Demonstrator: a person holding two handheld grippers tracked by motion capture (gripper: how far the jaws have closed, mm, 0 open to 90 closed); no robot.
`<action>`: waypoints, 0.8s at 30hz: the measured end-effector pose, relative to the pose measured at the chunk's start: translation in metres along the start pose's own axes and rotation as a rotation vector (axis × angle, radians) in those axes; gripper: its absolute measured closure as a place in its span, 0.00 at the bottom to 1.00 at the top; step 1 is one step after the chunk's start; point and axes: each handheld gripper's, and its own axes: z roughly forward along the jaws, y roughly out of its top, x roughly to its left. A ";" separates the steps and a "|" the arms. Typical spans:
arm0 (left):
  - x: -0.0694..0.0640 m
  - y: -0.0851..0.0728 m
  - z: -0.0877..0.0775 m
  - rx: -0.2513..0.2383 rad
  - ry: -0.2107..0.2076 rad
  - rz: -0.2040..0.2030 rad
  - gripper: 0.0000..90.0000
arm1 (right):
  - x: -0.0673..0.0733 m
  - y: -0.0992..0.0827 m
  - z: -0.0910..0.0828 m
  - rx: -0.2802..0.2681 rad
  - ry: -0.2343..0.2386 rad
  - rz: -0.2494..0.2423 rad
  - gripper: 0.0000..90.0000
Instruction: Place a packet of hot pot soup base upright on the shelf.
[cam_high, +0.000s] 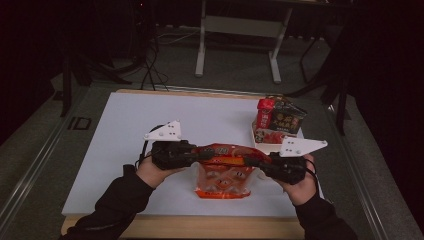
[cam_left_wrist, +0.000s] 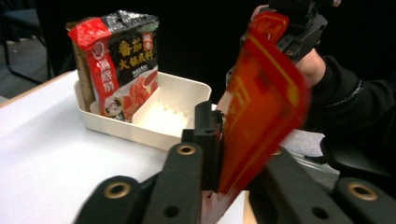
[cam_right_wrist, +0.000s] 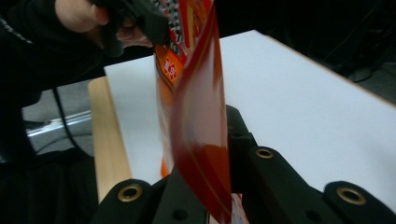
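A: Orange packet (cam_high: 223, 172) hangs between our two grippers, above the near edge of the white table (cam_high: 125, 135), about midway along it. Its lower end hangs just over or on the table; we cannot tell which.

B: Confirm the grips.

A: We see the left gripper (cam_high: 206, 154) clamped on the packet's top left corner. The right gripper (cam_high: 255, 162) is clamped on the top right corner. In the left gripper view the jaws stand together on the packet (cam_left_wrist: 259, 112); in the right gripper view the film (cam_right_wrist: 198, 121) is pinched between the closed jaws.

B: What else do we have on the table?

A: A cream tray (cam_high: 260, 143) sits near the far right corner. Two packets (cam_high: 280, 117) stand upright in it, a red and black one (cam_left_wrist: 123, 65) in front.
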 end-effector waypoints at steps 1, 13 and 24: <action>0.001 -0.001 -0.001 -0.008 0.003 -0.002 0.90 | 0.000 0.002 -0.001 0.003 -0.003 -0.008 1.00; 0.000 -0.007 -0.013 -0.075 0.088 -0.018 0.32 | -0.005 0.012 -0.001 0.018 -0.026 -0.044 1.00; 0.002 -0.026 -0.021 -0.104 0.221 -0.062 0.02 | -0.010 0.031 -0.011 -0.001 -0.031 -0.044 1.00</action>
